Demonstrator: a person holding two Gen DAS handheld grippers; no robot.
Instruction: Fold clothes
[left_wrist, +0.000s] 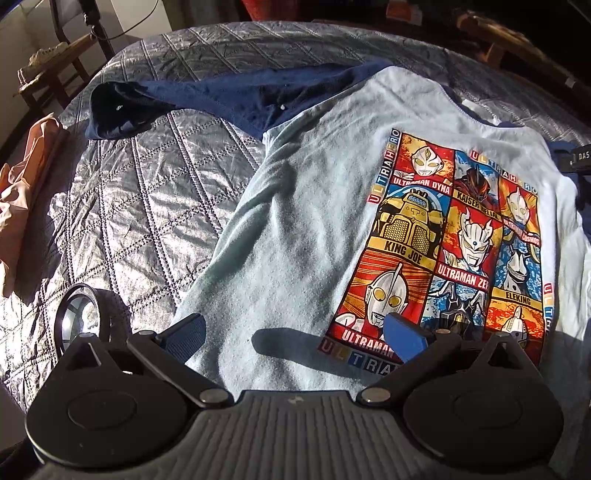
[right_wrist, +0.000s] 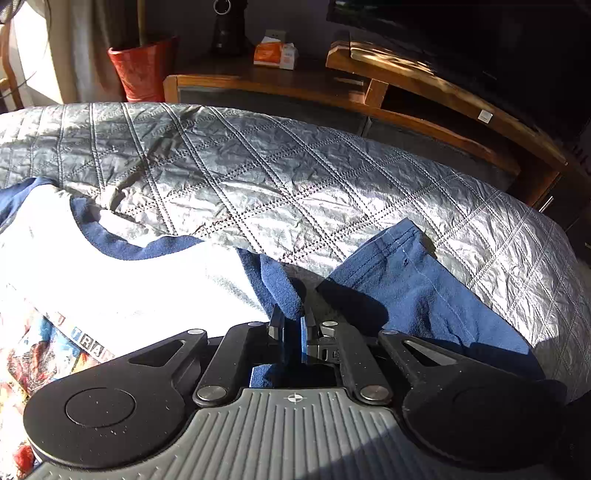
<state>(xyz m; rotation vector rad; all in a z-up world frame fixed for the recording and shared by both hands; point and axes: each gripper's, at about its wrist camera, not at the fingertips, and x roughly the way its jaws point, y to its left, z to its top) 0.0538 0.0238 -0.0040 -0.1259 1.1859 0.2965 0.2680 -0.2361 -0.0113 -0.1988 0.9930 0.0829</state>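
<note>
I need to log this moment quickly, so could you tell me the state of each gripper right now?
Left gripper: open, holding nothing, above the T-shirt.
Right gripper: closed on the shirt's navy sleeve.

Shiny quilted bedspread (left_wrist: 140, 206), matt cotton shirt (left_wrist: 295, 206)

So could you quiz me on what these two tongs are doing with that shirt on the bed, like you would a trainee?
1. True or false: the left tongs are clamped on the shirt.
2. What do the right tongs pinch: (a) the navy sleeve, (b) the quilt, (c) nothing?
3. Which way does the shirt's print face?

Key: 1 false, they stand open over it; 2 a; 3 up.
</note>
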